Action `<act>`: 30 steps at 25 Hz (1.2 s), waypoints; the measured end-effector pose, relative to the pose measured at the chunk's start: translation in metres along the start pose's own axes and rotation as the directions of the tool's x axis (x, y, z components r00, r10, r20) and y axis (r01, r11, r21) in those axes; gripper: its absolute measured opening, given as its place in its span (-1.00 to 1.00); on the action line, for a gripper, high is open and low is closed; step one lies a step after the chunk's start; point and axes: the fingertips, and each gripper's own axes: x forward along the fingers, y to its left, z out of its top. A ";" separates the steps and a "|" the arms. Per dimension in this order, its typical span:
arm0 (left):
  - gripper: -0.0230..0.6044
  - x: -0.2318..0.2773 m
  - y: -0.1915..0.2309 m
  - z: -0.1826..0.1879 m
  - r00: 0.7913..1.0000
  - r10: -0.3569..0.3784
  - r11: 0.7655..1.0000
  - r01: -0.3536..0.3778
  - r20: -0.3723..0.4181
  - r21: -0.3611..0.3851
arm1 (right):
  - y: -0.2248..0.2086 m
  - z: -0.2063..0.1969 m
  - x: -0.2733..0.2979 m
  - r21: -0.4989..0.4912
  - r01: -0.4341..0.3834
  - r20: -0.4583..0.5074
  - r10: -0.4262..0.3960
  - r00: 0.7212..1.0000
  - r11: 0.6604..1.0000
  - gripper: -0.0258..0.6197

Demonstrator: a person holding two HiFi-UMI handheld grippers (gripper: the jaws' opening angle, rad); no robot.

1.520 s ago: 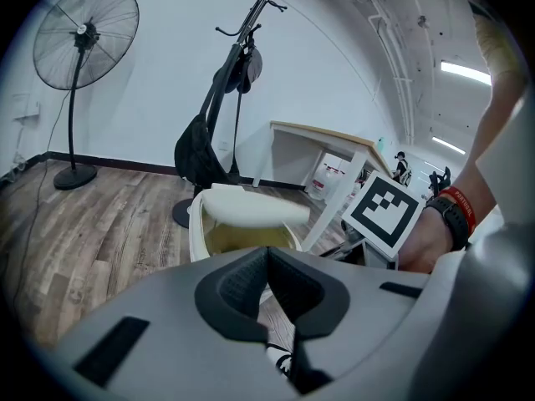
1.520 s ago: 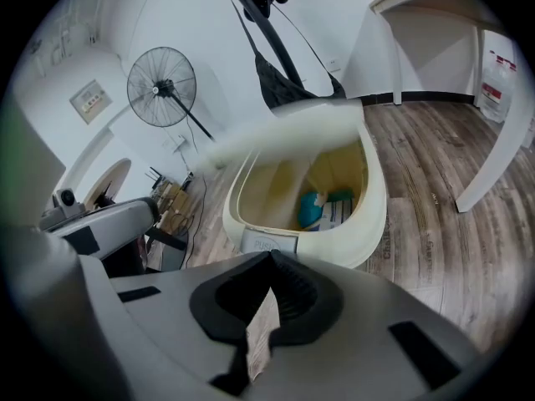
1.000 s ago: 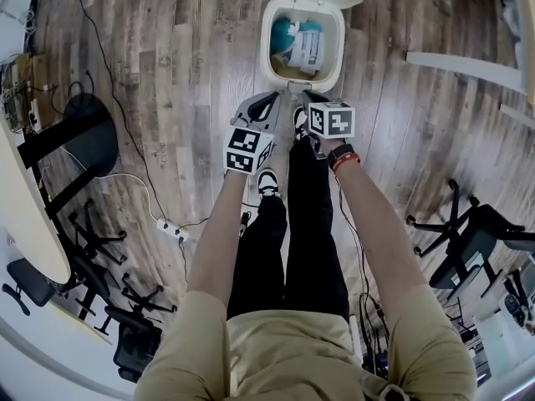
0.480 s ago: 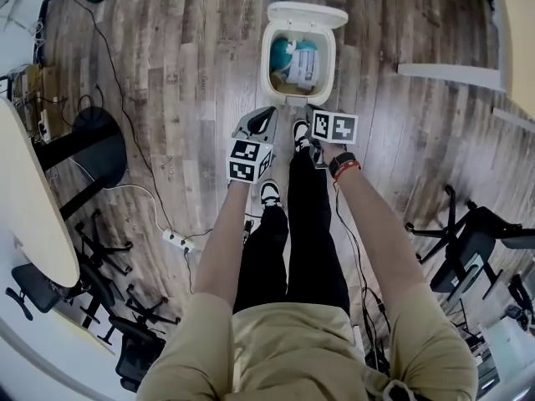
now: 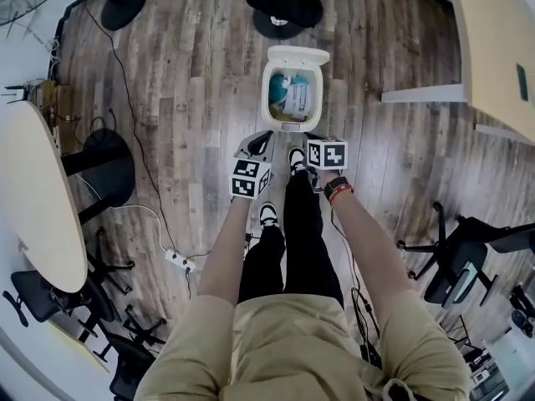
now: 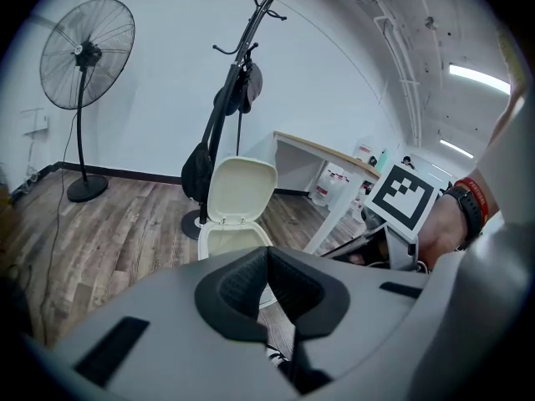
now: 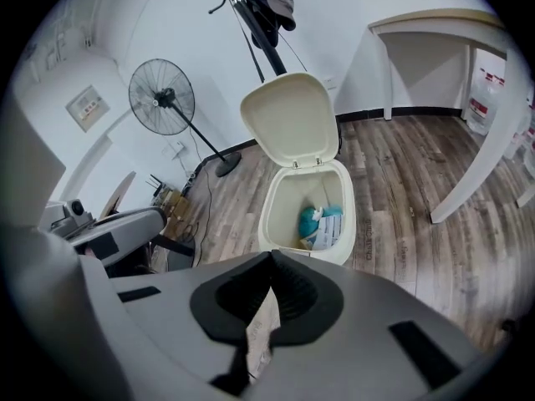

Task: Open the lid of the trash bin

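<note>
Lid (image 5: 296, 56) upright behind trash bin (image 5: 267, 94) rim

Tan short-sleeved shirt (image 5: 292, 349), black trousers (image 5: 292, 241), black-and-white shoes (image 5: 267, 215), a black watch (image 5: 333, 184) and a red band (image 5: 342, 192) on the right wrist. The left claw (image 6: 267, 253) and right claw (image 7: 272, 257) have smooth grey shells, ribbed black pads (image 6: 238, 286) and a white cube (image 5: 249, 178) with black square markers each
</note>
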 end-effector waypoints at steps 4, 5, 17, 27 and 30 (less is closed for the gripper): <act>-0.85 -0.032 -0.015 0.023 1.000 0.003 1.000 -0.003 0.011 0.006 | 0.018 0.001 -0.039 -0.007 0.023 -0.007 -0.023 1.000 1.000 -0.89; -0.85 -0.040 -0.020 0.029 1.000 0.002 1.000 -0.002 0.016 0.009 | 0.023 0.003 -0.049 -0.012 0.023 -0.004 -0.023 1.000 1.000 -0.89; -0.85 -0.143 -0.083 0.076 0.998 -0.001 0.999 -0.001 0.060 0.038 | 0.083 -0.006 -0.169 0.018 0.009 0.089 -0.011 0.996 1.000 -0.89; -0.85 -0.233 -0.128 0.094 0.990 0.040 0.998 -0.045 0.132 0.041 | 0.126 -0.024 -0.262 -0.078 0.019 0.230 -0.001 0.973 0.997 -0.89; -0.85 -0.258 -0.134 0.105 0.986 0.047 0.997 -0.057 0.162 0.055 | 0.145 -0.022 -0.287 -0.122 0.026 0.287 0.010 0.958 0.992 -0.89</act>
